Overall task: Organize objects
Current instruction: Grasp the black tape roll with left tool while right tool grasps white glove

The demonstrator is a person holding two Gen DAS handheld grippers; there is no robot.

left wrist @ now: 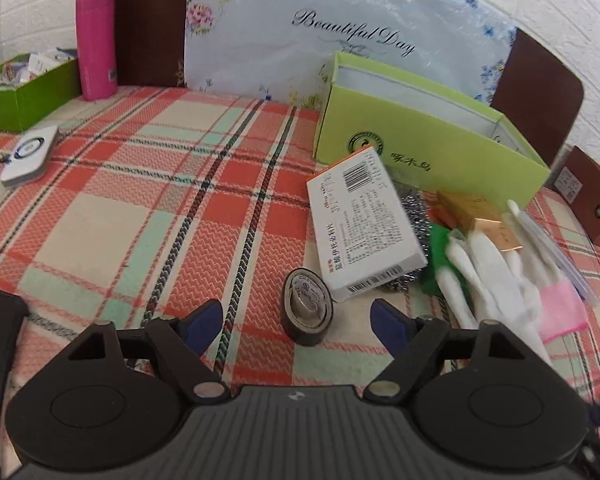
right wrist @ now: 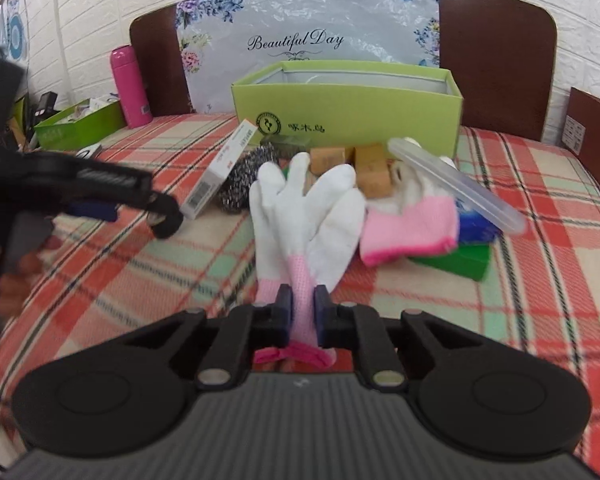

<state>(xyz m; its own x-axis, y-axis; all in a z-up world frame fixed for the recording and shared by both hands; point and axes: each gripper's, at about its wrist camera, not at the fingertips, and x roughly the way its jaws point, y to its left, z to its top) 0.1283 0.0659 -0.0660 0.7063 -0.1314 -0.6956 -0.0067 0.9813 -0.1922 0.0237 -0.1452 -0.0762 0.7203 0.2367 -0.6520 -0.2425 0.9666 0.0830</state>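
My right gripper (right wrist: 301, 298) is shut on the pink cuff of a white glove (right wrist: 300, 208), whose fingers point up and away. A second glove with a pink cuff (right wrist: 410, 230) lies just right of it. My left gripper (left wrist: 298, 312) is open, with a black tape roll (left wrist: 308, 306) standing between its fingers on the plaid cloth. A white medicine box (left wrist: 366, 224) leans on a steel scourer (left wrist: 414, 210) just beyond. The open light-green box (right wrist: 348, 110) stands at the back. In the right wrist view the left gripper (right wrist: 160, 216) shows at the left.
Gold-brown small boxes (right wrist: 370, 168), a clear plastic case (right wrist: 456, 178) and a green and blue packet (right wrist: 466, 256) lie in the pile. A pink bottle (left wrist: 96, 40), a dark-green tray (left wrist: 24, 92) and a white device (left wrist: 30, 154) are at the left. A brown box (right wrist: 592, 144) stands at the right.
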